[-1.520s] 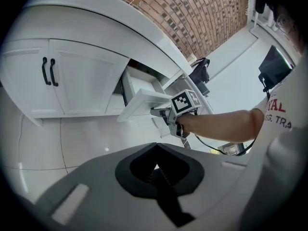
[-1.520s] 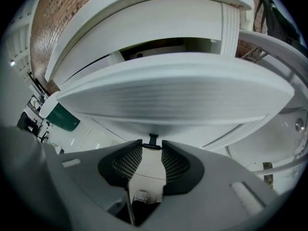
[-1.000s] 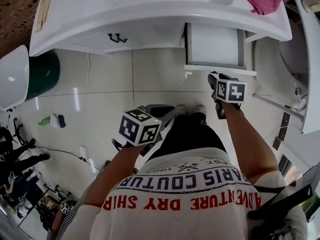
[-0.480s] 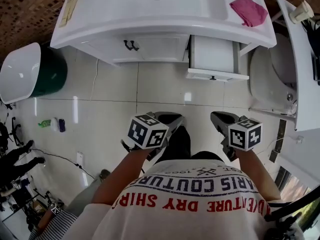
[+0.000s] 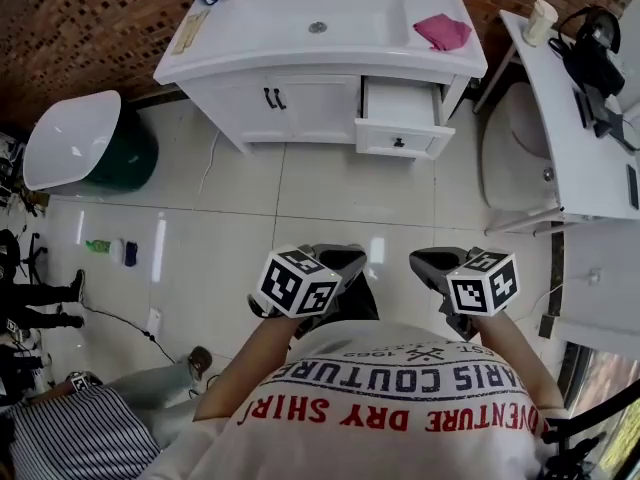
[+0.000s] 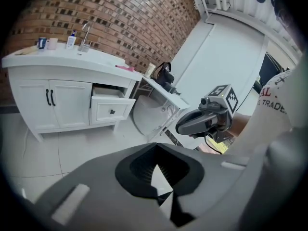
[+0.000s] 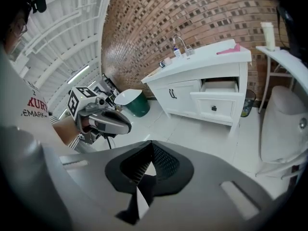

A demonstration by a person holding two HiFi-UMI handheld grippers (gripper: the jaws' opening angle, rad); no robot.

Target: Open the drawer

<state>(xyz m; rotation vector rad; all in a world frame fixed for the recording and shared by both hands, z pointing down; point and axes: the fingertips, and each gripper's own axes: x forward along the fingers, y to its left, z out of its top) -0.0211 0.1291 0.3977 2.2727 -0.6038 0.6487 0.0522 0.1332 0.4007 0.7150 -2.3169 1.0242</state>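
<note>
The white drawer of the vanity stands pulled out, its front with a small dark knob facing me. It also shows in the left gripper view as the drawer and in the right gripper view as the drawer. Both grippers hang close to my chest, far back from the vanity. My left gripper is shut with nothing in it, its pads meeting in its own view. My right gripper is shut and holds nothing either.
The white vanity carries a sink, a pink cloth and cups. A toilet and a white side table with headphones stand at the right. A green bin stands at the left, near bottles on the tiles. A person in stripes is at lower left.
Both grippers have drawn back from the vanity toward my chest. The right gripper has left the drawer front. The view has pulled away, so the whole vanity now shows.
</note>
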